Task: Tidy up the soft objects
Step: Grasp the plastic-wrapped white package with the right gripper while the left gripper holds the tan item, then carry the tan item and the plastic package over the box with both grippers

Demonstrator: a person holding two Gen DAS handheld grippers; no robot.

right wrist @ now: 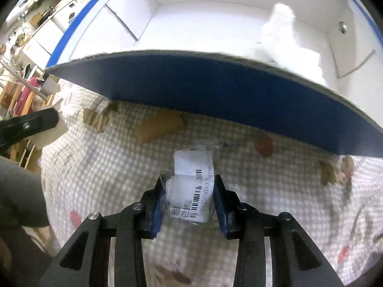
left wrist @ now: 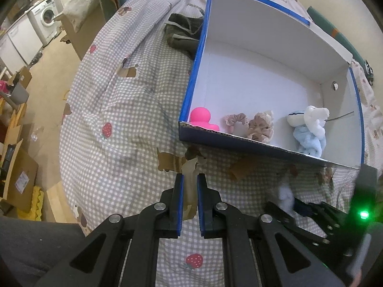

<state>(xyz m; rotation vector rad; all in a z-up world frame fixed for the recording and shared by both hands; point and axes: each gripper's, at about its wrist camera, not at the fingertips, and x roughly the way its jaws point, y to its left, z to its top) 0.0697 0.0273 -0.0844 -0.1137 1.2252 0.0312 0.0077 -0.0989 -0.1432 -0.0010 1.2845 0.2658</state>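
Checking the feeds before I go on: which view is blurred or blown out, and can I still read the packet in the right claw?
Left wrist view: sharp, evenly lit, box bowed by the fisheye. Right wrist view: motion-smeared, the box interior overexposed, yet the packet and its barcode label between the right claw pads stay legible.

Bedspread showing a lilac and white check, printed with red strawberries and brown dogs. Box showing dark blue outside, white inside, brighter blue along the rim. Lying inside: bright pink toy, beige-pink scrunchies, pale blue and white cloth. Dark olive cloth lying beside the box. Clear packet showing white contents and a black barcode label. Gripper pads showing blue on black frames.
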